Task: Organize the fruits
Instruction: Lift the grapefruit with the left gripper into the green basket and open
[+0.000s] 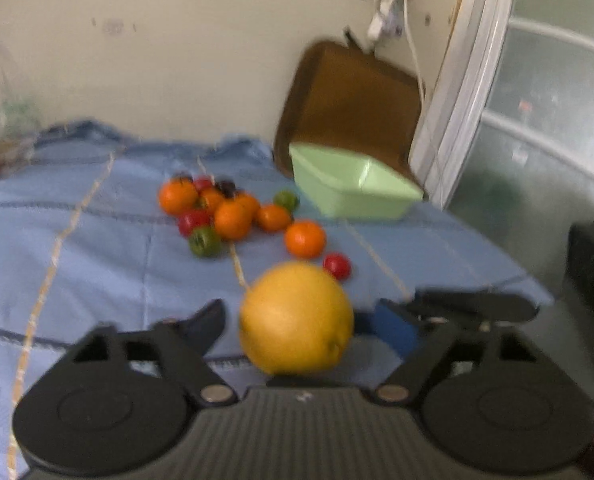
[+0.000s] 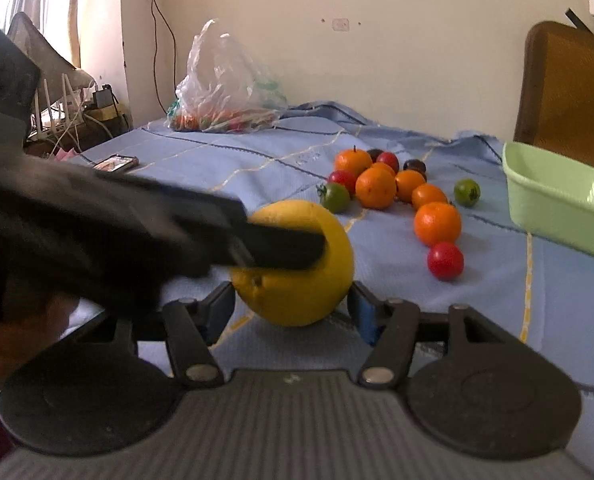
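**Large yellow fruit between two grippers on a blue cloth**

A large yellow fruit (image 2: 295,264) is seen resting on a blue cloth (image 2: 257,160) that covers the table. The right gripper (image 2: 291,312) is placed around the fruit, one blue-padded finger on each side; its jaws are spread, and whether the pads touch the peel cannot be told. The left gripper (image 1: 301,322) is also set about the same fruit with its jaws released, a gap being seen on both sides. In the right wrist view, one black finger of the left gripper is laid across the top of the fruit.

Beyond the yellow fruit, a cluster of oranges (image 2: 375,188) is gathered with small red tomatoes (image 2: 445,261), green tomatoes (image 2: 467,192) and a few dark fruits (image 2: 415,166). One red tomato lies nearest the yellow fruit, just to its right. Farther right of the fruit, a light green tub (image 2: 557,200) is set on the cloth, well apart from the cluster. Far behind the fruit, by the wall, a clear plastic bag (image 2: 225,84) is seen, and a phone (image 2: 115,163) lies to the left.
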Available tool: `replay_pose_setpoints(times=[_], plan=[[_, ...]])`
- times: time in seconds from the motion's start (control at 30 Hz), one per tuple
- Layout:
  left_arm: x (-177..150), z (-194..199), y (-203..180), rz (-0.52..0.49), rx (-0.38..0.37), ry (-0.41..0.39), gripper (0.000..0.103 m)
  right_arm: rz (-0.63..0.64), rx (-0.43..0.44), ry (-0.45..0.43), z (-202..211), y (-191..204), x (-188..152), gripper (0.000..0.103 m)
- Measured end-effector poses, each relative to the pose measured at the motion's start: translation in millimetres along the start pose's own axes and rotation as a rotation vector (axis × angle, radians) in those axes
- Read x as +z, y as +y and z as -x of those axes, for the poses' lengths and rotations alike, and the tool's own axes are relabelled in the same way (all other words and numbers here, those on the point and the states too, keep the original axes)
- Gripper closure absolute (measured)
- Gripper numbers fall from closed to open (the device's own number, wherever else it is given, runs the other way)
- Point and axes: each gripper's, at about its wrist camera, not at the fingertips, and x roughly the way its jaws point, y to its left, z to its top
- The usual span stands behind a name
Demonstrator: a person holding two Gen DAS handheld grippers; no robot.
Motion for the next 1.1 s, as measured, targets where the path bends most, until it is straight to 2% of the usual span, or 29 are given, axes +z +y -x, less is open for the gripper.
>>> replay_pose_setpoints(times=[0.13,0.33,0.53,0.7,0.77,0.83,0.9,1.0,1.1], plan=[[4.9,-4.4,1.6,0.047,-0.001,0.022,0.036,-0.007,0.003,-0.021,-0.6,-2.1,1.0,0.040],[43.2,-28.1,-32.2,-0.053,-0.006,-0.006,0.036,-0.040,-0.048,-0.120,19.5,-27.0,8.2,0.040],[113.8,-102.1,-67.9,-0.078,-0.087,0.023,0.034,-0.052,-0.226,-0.213,29.2,-88.0,29.9,0.040],[153.9,-176.2,-75.1,0.011,-0.149,0.095,0.032,-0.121,-0.344,-0.227,22.3,-154.1,52.5,0.040],[157.5,-199.2,-73.6,0.032,-0.146,0.129,0.033,-0.142,-0.366,-0.204,12.8,-176.9,55.5,0.040],[158.2,-217.0,-72.7,0.033,-0.116,0.147,0.030,-0.167,-0.389,-0.172,0.7,-192.5,56.7,0.041],[158.0,-226.1,-72.0,0.035,-0.095,0.155,0.025,-0.192,-0.395,-0.183,-5.9,-202.0,54.3,0.044],[155.5,-225.7,-73.3,0.041,-0.076,0.134,0.021,-0.205,-0.376,-0.212,-4.1,-208.8,48.6,0.039],[155.8,-203.7,-69.8,0.059,-0.064,0.087,0.021,-0.216,-0.361,-0.215,-1.6,-212.9,43.6,0.039]])
